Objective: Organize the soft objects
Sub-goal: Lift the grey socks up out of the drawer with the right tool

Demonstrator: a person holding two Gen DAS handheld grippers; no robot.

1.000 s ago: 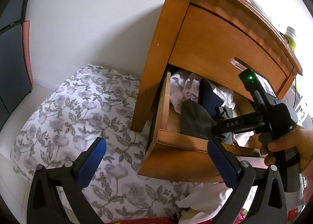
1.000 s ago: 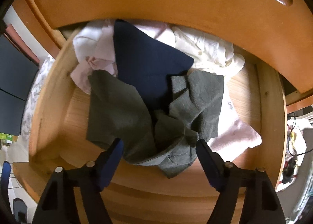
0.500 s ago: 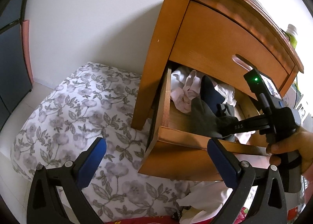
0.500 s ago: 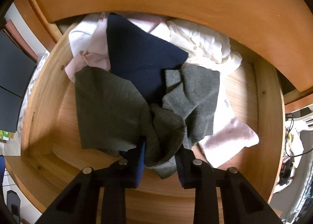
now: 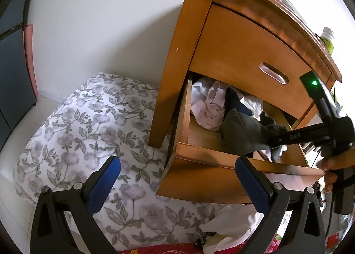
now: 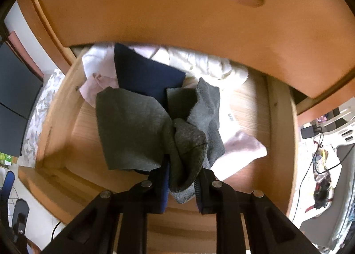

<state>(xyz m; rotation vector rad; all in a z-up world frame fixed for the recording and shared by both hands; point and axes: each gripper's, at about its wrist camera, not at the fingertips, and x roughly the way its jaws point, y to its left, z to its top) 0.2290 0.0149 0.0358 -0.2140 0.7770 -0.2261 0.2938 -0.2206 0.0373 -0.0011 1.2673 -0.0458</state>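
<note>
Right gripper (image 6: pixel 183 184) jaws have just been closing, now pinched on the grey knit cloth (image 6: pixel 142 129), a ribbed bunch lifted partly over the open lower drawer (image 6: pixel 57 107). Navy (image 6: pixel 146 76), pink (image 6: pixel 239 149) and cream (image 6: pixel 206 65) fabrics lie crumpled behind it. Left gripper (image 5: pixel 177 187) spread wide, empty, over the floral pillow (image 5: pixel 88 121) beside the glossy wooden nightstand (image 5: pixel 244 50).

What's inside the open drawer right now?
The drawer holds a grey cloth pinched by the right gripper, whose jaws have just closed on it. Behind lie a navy cloth, pink cloth and white cloth. Anything beneath the pile is covered.
</note>
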